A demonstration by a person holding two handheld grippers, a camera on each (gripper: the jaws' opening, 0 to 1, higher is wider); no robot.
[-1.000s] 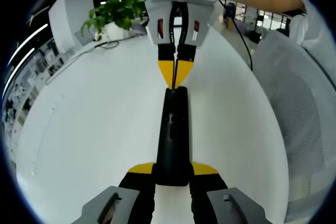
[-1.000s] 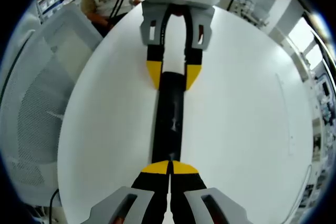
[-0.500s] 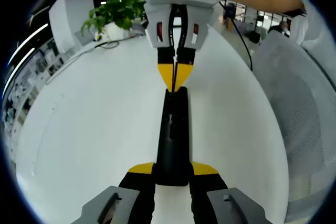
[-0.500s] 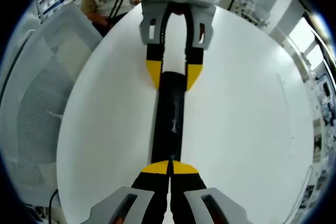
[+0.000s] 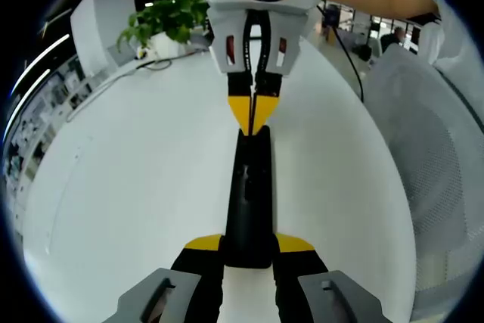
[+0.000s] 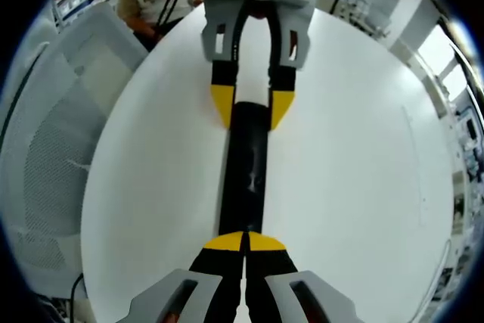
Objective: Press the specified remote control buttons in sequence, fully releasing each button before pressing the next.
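I see the black remote control [image 5: 249,194] lying on the white table [image 5: 136,172], clamped at 6 o'clock by my left gripper [image 5: 249,251]. My right gripper [image 6: 244,241], jaws together, touches its other end.

Very little has changed. In the left gripper view, the right gripper [image 5: 253,115], its yellow tips pressed together, has drawn slightly back along the black remote control [image 5: 251,198] toward the far end: its tips now sit at the remote's far edge, a touch higher in the picture than before. In the right gripper view, the left gripper [image 6: 251,107] clamping the remote's far end sits marginally higher in the picture, a shift small enough that the camera's own movement could account for it.
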